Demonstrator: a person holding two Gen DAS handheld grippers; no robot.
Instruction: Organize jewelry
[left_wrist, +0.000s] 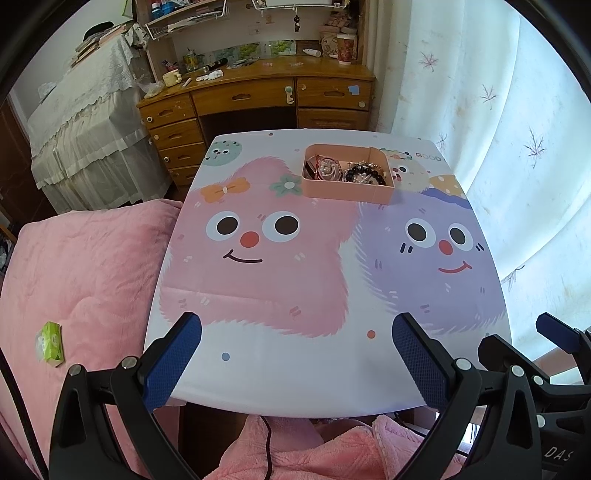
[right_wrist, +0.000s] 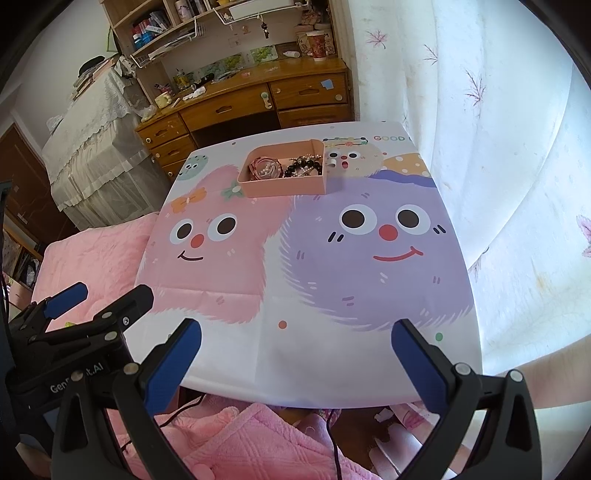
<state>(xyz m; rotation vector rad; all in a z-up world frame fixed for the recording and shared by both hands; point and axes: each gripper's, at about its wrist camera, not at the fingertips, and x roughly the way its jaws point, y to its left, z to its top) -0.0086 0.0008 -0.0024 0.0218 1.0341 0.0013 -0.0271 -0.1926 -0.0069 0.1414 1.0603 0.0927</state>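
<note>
open claws (left_wrist: 295, 354), pink tray (left_wrist: 347, 190), beaded bracelets (left_wrist: 364, 174)

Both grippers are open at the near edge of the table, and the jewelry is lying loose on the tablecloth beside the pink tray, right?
Not quite. The jewelry lies inside the pink tray, not loose on the tablecloth; both wrist views show this. The rest holds: the left gripper and right gripper are open at the table's near edge.
</note>
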